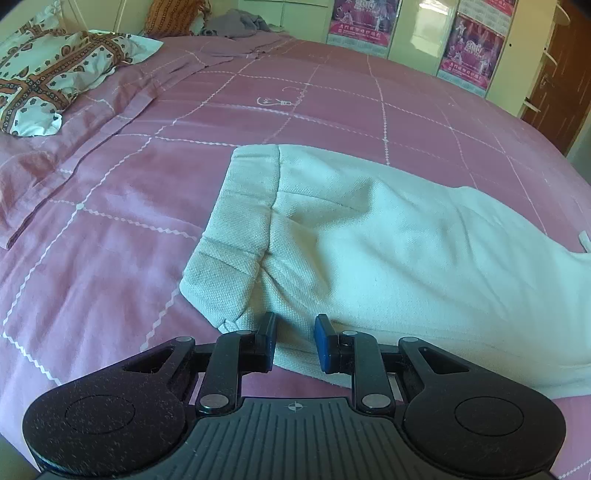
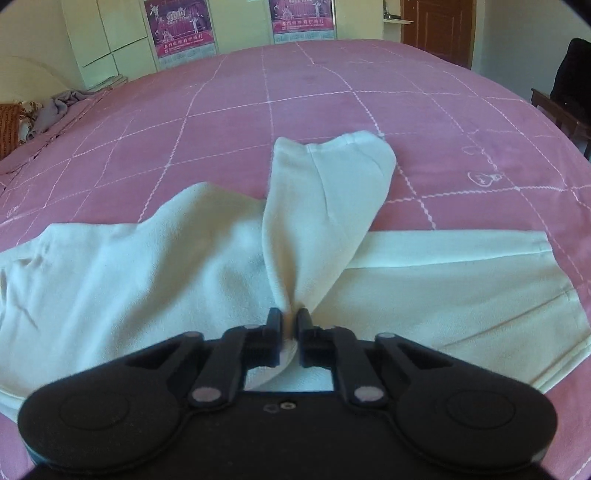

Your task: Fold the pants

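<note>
Pale cream pants (image 1: 388, 229) lie on a pink checked bedspread (image 1: 110, 221). In the left wrist view the waistband (image 1: 236, 229) points away to the left, and my left gripper (image 1: 294, 339) sits at the near edge of the waist, its blue pads closed on the fabric bunched between them. In the right wrist view my right gripper (image 2: 290, 325) is shut on a pinch of one pant leg (image 2: 325, 199), which rises from the jaws and stretches away across the bed. The other leg (image 2: 461, 280) lies flat to the right.
A patterned pillow (image 1: 48, 81) and a grey crumpled cloth (image 1: 236, 22) lie at the head of the bed. Wardrobe doors with pink posters (image 1: 469, 51) stand beyond the bed. A brown door (image 2: 436, 29) and a dark chair (image 2: 569, 96) are at the far right.
</note>
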